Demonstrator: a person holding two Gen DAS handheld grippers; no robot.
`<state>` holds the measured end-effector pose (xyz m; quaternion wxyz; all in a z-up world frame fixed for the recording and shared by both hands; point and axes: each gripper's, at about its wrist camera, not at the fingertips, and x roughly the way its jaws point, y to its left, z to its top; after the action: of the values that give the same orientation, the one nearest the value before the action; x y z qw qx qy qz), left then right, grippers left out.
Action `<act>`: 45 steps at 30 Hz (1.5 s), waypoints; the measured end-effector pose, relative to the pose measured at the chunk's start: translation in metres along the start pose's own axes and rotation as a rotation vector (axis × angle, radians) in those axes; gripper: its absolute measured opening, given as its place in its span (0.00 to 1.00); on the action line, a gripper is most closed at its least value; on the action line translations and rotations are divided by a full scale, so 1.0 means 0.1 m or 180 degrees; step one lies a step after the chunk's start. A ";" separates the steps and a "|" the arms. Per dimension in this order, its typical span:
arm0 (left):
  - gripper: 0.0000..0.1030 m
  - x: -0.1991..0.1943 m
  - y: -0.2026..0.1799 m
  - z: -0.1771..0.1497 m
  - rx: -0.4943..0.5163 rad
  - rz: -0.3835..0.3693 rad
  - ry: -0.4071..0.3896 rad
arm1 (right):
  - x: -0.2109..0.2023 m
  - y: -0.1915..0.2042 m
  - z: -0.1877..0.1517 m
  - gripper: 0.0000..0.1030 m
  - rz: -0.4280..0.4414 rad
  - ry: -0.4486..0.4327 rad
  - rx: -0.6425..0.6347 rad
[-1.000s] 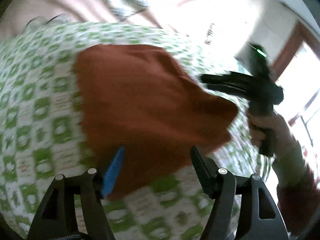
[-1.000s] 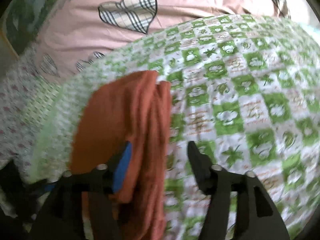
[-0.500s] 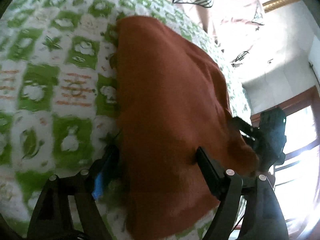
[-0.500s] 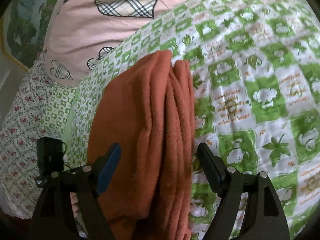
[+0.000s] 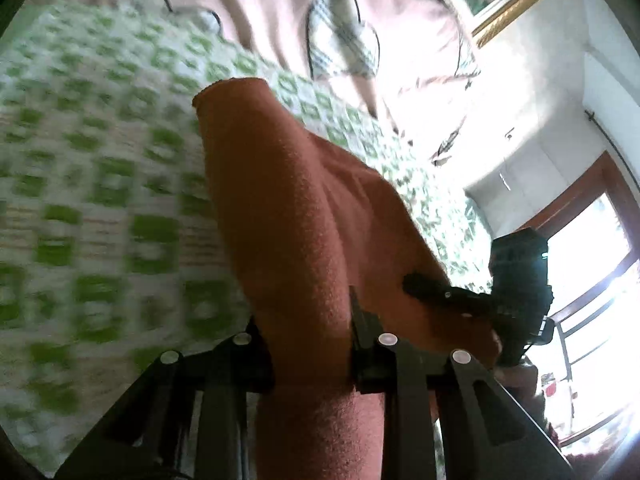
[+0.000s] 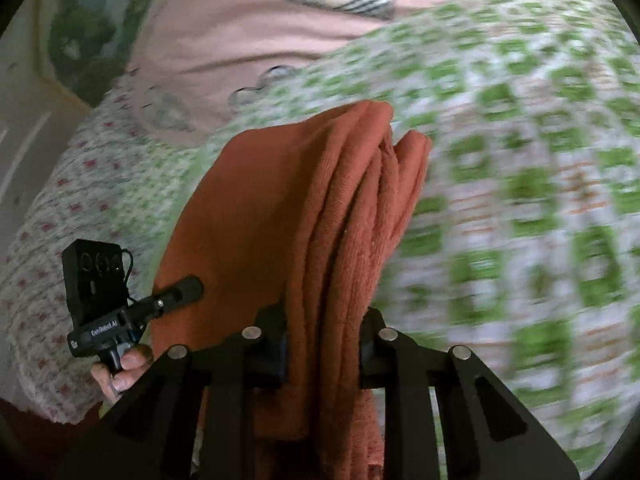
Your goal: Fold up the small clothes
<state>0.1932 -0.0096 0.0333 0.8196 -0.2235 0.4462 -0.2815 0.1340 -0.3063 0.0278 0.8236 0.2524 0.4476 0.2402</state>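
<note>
Gripping the rust-red cloth [image 5: 288, 216] at both near corners, left gripper [image 5: 310, 344] and right gripper [image 6: 324, 344] have just closed their jaws on it above the green-checked bed [image 6: 520, 200]; carry both ends level so the fold lands square

Open bedspread to one side, crowded on the other

The green-checked bedspread [image 6: 520, 208] lay bare beside the rust cloth [image 6: 280, 208], leaving free passage there; the pink heart-print pillow [image 6: 248, 28] blocked the far edge, and the 2 grippers crowded the cloth's near end.
</note>
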 end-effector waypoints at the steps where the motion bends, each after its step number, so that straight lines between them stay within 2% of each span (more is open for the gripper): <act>1: 0.25 -0.14 0.06 -0.03 0.0012 0.0051 -0.0024 | 0.07 0.09 -0.05 0.23 0.0106 0.0011 -0.0016; 6: 0.25 -0.59 0.39 -0.26 -0.0011 0.0282 -0.0063 | 0.51 0.39 -0.31 0.23 0.0336 0.0199 -0.0068; 10: 0.25 -0.60 0.75 -0.52 -0.0238 0.0324 0.0065 | 0.80 0.46 -0.48 0.23 0.0185 0.0382 -0.0121; 13: 0.33 -0.54 0.94 -0.59 -0.0413 0.0212 0.0077 | 0.82 0.42 -0.52 0.23 0.0095 0.0403 -0.0137; 15: 0.45 -0.54 1.03 -0.55 -0.0511 0.0186 0.0074 | 0.81 0.42 -0.52 0.28 0.0047 0.0399 -0.0149; 17: 0.50 -0.54 1.12 -0.45 -0.0567 0.0182 0.0037 | 0.79 0.39 -0.52 0.35 -0.0041 0.0425 -0.0123; 20: 0.56 -0.50 1.27 -0.18 -0.0657 0.0172 -0.0031 | 0.68 0.41 -0.51 0.38 -0.0122 0.0366 -0.0136; 23: 0.56 -0.40 1.47 0.17 -0.0734 0.0166 -0.0117 | 0.54 0.41 -0.51 0.39 -0.0161 0.0254 -0.0121; 25: 0.49 -0.28 1.57 0.39 -0.0746 0.0202 -0.0133 | 0.45 0.40 -0.52 0.39 -0.0160 0.0182 -0.0066; 26: 0.34 -0.23 1.61 0.48 -0.0737 0.0236 -0.0133 | 0.42 0.40 -0.53 0.39 -0.0166 0.0161 -0.0053; 27: 0.26 -0.15 1.64 0.61 -0.0714 0.0290 -0.0123 | 0.38 0.40 -0.54 0.39 -0.0178 0.0146 -0.0048; 29: 0.22 -0.07 1.66 0.82 -0.0657 0.0369 -0.0169 | 0.33 0.42 -0.55 0.39 -0.0181 0.0133 -0.0055; 32: 0.21 -0.09 1.57 1.07 -0.0465 0.0454 -0.0277 | 0.26 0.47 -0.56 0.39 -0.0182 0.0101 -0.0070; 35: 0.19 -0.20 1.42 1.19 -0.0289 0.0674 -0.0411 | 0.24 0.53 -0.55 0.39 -0.0144 0.0065 -0.0078; 37: 0.20 -0.31 1.39 1.16 -0.0330 0.0713 -0.0456 | 0.25 0.59 -0.53 0.39 -0.0133 0.0055 -0.0131; 39: 0.28 -0.46 1.33 1.00 -0.0342 0.0733 -0.0471 | 0.29 0.65 -0.51 0.39 -0.0149 0.0057 -0.0195; 43: 0.36 -0.71 1.06 0.52 -0.0173 0.0734 -0.0419 | 0.38 0.73 -0.46 0.39 -0.0244 0.0094 -0.0314; 45: 0.45 -0.82 0.90 0.25 -0.0038 0.0727 -0.0360 | 0.44 0.74 -0.42 0.39 -0.0295 0.0109 -0.0330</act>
<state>0.2016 0.1146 0.0401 0.8688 -0.1916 0.4235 -0.1706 0.1071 -0.2150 0.0276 0.8380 0.1843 0.4598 0.2290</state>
